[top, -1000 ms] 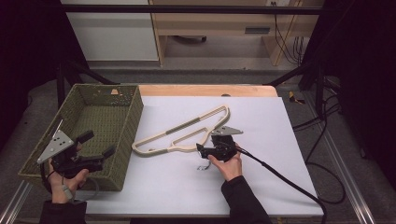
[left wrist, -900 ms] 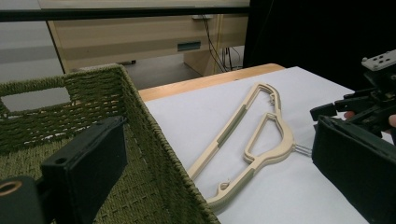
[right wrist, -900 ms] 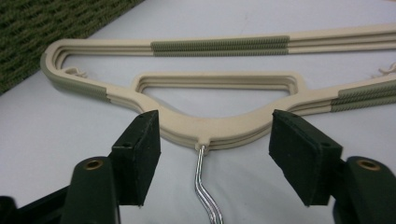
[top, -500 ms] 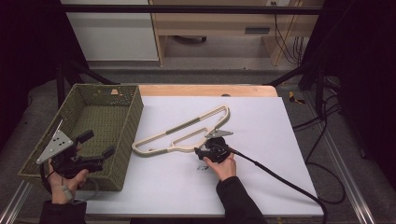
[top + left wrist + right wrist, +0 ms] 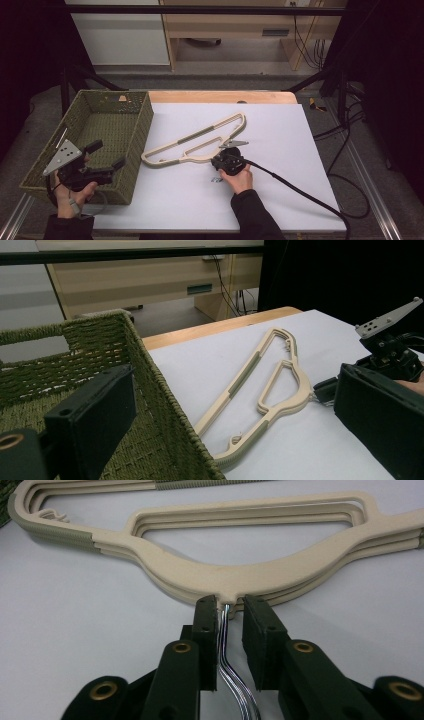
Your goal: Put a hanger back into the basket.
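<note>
A stack of beige hangers [image 5: 200,142] with green grip strips lies flat on the white table, also seen from the left gripper view [image 5: 270,385]. In the right gripper view the hangers' [image 5: 240,575] shiny metal hooks [image 5: 227,645] run between the jaws of my right gripper [image 5: 231,605]. The jaws have just been closing; the left pad is at the wires and a narrow gap shows on the right. In the high view my right gripper [image 5: 219,162] sits at the hangers' neck. My left gripper [image 5: 107,155] hovers open over the basket's near right corner, its jaws [image 5: 235,430] wide apart.
A green woven basket [image 5: 145,125] stands at the table's left, its rim [image 5: 150,370] close to the left gripper. The right gripper's black cable [image 5: 300,192] trails across the table to the right. A wooden strip [image 5: 220,96] borders the far edge.
My right gripper has dropped lower and shifted slightly left to the hangers' neck, and its jaws have narrowed around the metal hooks. The left gripper has stayed put.
</note>
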{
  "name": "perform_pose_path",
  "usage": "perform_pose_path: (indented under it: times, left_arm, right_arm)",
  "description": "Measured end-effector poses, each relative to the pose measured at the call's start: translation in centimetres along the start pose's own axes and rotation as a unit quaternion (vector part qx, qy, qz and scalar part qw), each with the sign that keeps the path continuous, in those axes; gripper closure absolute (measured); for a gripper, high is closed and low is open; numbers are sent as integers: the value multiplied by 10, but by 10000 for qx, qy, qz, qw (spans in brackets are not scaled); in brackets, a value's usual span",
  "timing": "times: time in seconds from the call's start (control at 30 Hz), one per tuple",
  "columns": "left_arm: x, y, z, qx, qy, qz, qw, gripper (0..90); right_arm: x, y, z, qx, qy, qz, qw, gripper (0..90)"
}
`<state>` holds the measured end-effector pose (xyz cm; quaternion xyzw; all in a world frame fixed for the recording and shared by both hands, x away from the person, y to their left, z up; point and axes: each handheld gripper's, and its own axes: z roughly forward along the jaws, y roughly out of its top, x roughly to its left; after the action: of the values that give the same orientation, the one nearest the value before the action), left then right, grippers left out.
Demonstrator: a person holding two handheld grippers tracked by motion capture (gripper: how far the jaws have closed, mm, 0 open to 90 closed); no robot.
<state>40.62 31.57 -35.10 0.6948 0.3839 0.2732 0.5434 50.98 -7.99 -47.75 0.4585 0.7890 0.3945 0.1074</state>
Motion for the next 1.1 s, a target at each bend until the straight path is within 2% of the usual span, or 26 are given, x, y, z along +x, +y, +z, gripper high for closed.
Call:
perform_pose_path:
  times: [0.2, 0.47, 0.77, 0.9, 1.03, 1.07, 1.1]
  left_arm:
    - [-1, 0, 2, 37, -12, 23, 10000, 34]
    - [-4, -1, 4, 67, -29, 51, 10000, 35]
    - [-8, 1, 6, 89, -65, 120, 9999, 38]
    - [-18, 3, 10, 115, -184, 158, 9996, 40]
    - [-40, 7, 21, 247, -346, 356, 9985, 40]
    - [-40, 7, 21, 247, -346, 356, 9985, 40]
    - [-49, 7, 28, 322, -422, 442, 9976, 41]
  right_arm:
    - [1, -1, 1, -21, 21, 50, 10000, 868]
    - [3, 0, -1, -64, -34, 275, 9996, 884]
    - [2, 3, -6, -180, -101, 239, 9995, 889]
    - [2, 6, -10, -253, -118, 211, 9994, 889]
    - [1, 7, -11, -177, -163, 163, 9996, 890]
    - [1, 7, -11, -177, -163, 163, 9996, 890]
    - [0, 7, -12, -158, -186, 116, 9996, 890]
